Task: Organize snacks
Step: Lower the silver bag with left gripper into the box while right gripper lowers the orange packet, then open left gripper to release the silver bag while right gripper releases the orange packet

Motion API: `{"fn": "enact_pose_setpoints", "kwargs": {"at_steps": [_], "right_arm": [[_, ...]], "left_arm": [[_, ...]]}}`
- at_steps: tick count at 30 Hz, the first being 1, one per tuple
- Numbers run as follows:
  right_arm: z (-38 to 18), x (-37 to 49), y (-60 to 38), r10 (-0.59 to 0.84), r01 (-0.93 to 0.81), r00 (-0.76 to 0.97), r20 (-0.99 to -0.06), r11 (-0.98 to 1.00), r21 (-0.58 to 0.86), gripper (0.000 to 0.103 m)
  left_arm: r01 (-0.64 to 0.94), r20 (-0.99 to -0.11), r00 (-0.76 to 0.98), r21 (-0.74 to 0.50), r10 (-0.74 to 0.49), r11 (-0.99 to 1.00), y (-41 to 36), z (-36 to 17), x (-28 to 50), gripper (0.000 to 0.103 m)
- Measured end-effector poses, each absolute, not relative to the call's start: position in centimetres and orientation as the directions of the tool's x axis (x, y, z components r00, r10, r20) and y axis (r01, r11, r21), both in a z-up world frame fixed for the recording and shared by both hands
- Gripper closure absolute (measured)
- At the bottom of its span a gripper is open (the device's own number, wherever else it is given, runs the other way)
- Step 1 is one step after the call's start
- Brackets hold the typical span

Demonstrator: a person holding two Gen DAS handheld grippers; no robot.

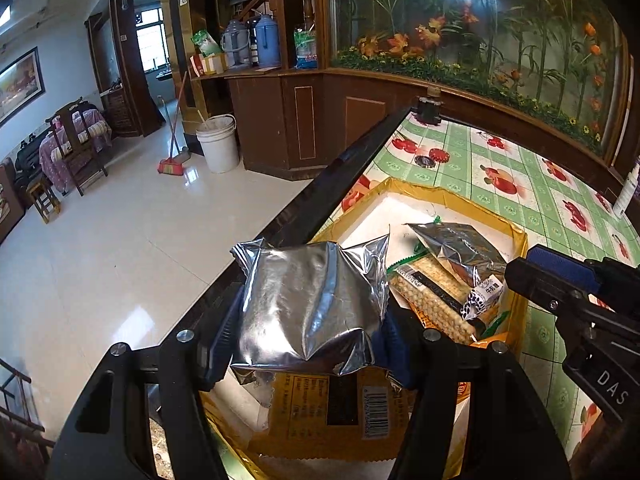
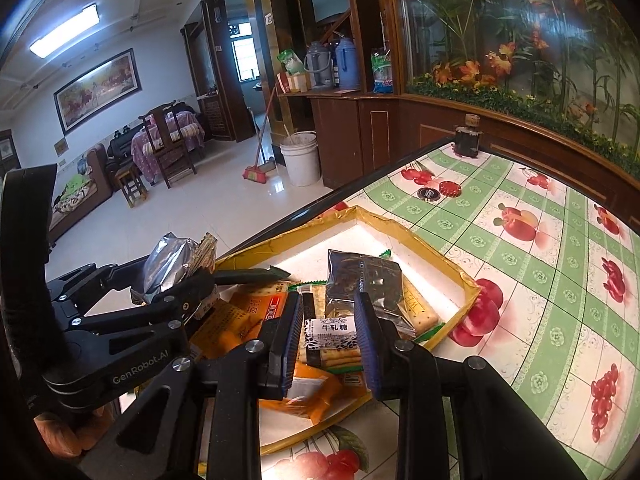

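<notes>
My left gripper (image 1: 312, 322) is shut on a puffy silver foil packet (image 1: 304, 292), held over the near left corner of a shallow yellow-rimmed box (image 1: 520, 236). An orange wrapper with a barcode (image 1: 344, 400) shows just beneath it; I cannot tell if it is gripped too. In the right wrist view my right gripper (image 2: 328, 308) is shut on a small white nougat candy (image 2: 330, 334) above the box (image 2: 464, 280). A darker foil packet (image 2: 364, 280), cracker packs (image 2: 418, 314) and orange packets (image 2: 244, 320) lie inside. The left gripper (image 2: 180, 292) sits at the left with its foil packet (image 2: 168, 264).
The box rests on a table with a green fruit-print cloth (image 2: 560, 280). A small dark bottle (image 2: 467, 140) stands at the far corner, two round caps (image 2: 440, 191) near it. The table's black left edge (image 1: 320, 200) drops to a tiled floor with a white bucket (image 1: 218, 144) and a broom.
</notes>
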State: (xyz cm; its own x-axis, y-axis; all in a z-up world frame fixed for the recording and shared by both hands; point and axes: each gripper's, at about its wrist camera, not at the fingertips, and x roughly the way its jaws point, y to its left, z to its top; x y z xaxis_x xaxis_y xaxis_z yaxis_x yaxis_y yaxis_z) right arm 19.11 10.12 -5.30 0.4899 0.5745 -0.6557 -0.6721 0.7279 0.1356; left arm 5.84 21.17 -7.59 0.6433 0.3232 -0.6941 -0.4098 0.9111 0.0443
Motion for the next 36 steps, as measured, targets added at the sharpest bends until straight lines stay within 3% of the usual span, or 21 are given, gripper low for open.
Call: {"fn": "enact_pose_setpoints", "kwargs": {"at_steps": [11,20,24,28,32,36], "right_arm": [[-5.8,19.3,9.4,0.527,-0.647,0.516,-0.675,0.756,0.096,0.075],[-4.7,18.3,8.3,0.452,-0.61,0.595,-0.664,0.792,-0.008,0.075],[-4.1,17.8,7.5,0.43,-0.592,0.624,-0.652,0.805,-0.035,0.06],[-3.5,16.9,6.6,0.4,-0.571,0.661,-0.635,0.817,-0.08,0.054],[-2.8,16.1,5.4,0.374,-0.54,0.699,-0.609,0.835,-0.107,0.035],[-2.1,15.6,4.0,0.365,-0.519,0.716,-0.596,0.848,-0.104,0.034]], "left_arm": [[-0.404,-0.708,0.604,0.122,0.365,0.907,20.2,-8.9,6.7,0.031],[-0.408,-0.698,0.623,0.096,0.353,0.908,20.0,-7.6,5.9,0.027],[-0.409,-0.66,0.656,0.098,0.367,0.907,19.3,-6.2,5.1,0.021],[-0.401,-0.63,0.687,0.087,0.362,0.912,18.5,-5.0,4.3,0.021],[-0.394,-0.611,0.702,0.093,0.365,0.914,17.5,-4.2,4.0,0.021],[-0.392,-0.602,0.707,0.103,0.371,0.914,16.6,-3.7,4.0,0.021]]}}
